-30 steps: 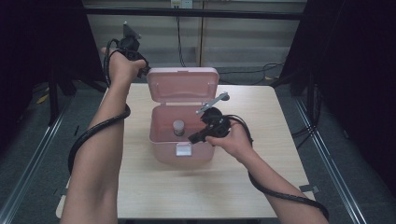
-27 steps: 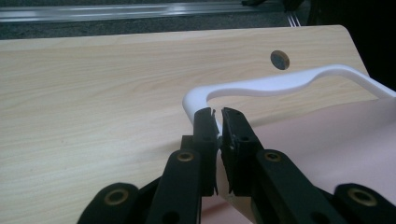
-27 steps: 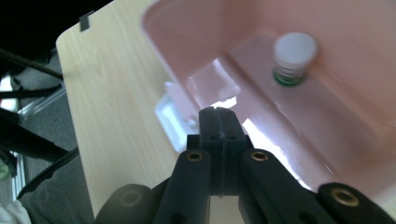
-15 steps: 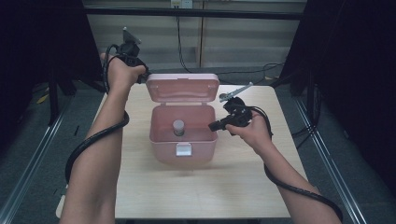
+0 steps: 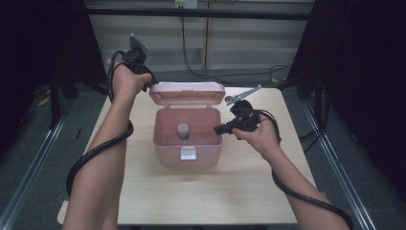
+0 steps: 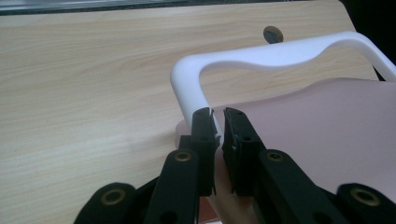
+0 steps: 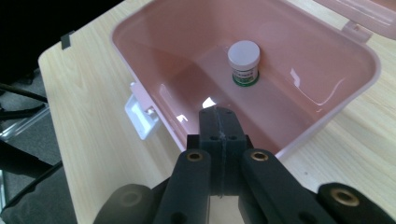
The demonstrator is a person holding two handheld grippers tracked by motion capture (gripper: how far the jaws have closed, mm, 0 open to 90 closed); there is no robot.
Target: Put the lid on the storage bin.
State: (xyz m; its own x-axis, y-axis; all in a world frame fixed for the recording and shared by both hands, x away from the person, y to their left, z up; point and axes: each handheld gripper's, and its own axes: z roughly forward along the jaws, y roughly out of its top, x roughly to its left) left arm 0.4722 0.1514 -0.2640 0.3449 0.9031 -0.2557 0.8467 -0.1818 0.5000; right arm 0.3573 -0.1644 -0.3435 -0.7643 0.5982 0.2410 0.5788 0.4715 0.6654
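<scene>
A pink box (image 5: 165,148) stands open mid-table, its lid (image 5: 186,93) tipped up at the back. On the box floor stands a small white-capped jar (image 5: 183,130) (image 7: 244,60). My left gripper (image 5: 152,86) reaches to the lid's left end. In the left gripper view, the left gripper (image 6: 218,116) is shut on the lid's white handle (image 6: 261,56), next to the pink lid (image 6: 327,121). My right gripper (image 5: 218,129) hovers at the box's right rim, shut and empty. In the right gripper view, the right gripper (image 7: 219,114) points over the box wall (image 7: 154,42) towards the jar.
The box's white front latch (image 5: 188,153) (image 7: 140,114) hangs down. The wooden table (image 5: 239,191) has bare room in front of and right of the box. A round grommet (image 6: 273,33) sits in the tabletop. Cables trail from both grippers; dark curtains flank the table.
My right gripper has drawn back to the right, from over the box's front right part to its right rim, still shut. The left gripper has kept its hold on the lid handle.
</scene>
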